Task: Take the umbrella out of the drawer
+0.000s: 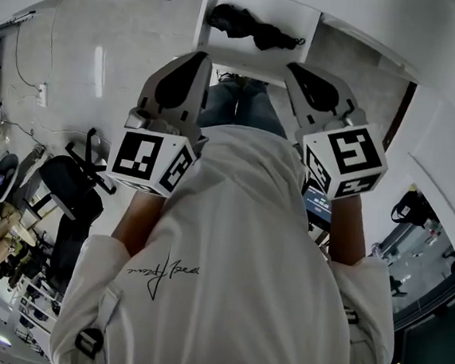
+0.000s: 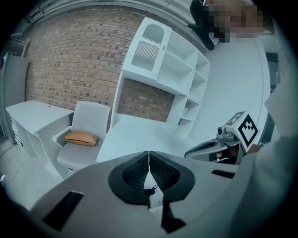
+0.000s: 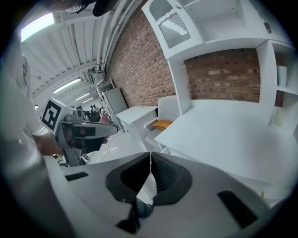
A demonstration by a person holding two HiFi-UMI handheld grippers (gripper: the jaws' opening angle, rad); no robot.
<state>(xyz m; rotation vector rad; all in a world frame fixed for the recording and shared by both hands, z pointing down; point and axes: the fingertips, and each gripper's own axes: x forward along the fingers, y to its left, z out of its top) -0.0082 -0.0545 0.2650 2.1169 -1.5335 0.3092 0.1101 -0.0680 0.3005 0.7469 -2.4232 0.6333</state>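
A folded black umbrella (image 1: 254, 28) lies in the open white drawer (image 1: 224, 47) at the top of the head view. My left gripper (image 1: 199, 61) and right gripper (image 1: 296, 70) hang side by side just short of the drawer's near edge, both pointing toward it. Neither touches the umbrella. In the left gripper view the left gripper (image 2: 149, 154) is shut with nothing between its pads, and the right gripper (image 2: 205, 149) shows beside it. In the right gripper view the right gripper (image 3: 150, 155) is also shut and empty.
A white desk (image 2: 139, 137) with a shelf unit (image 2: 172, 69) stands against a brick wall (image 2: 74, 60). Beside it is a white chair (image 2: 86, 125) with an orange cushion (image 2: 81, 138). A black office chair (image 1: 67, 186) stands on the floor at the left of the head view.
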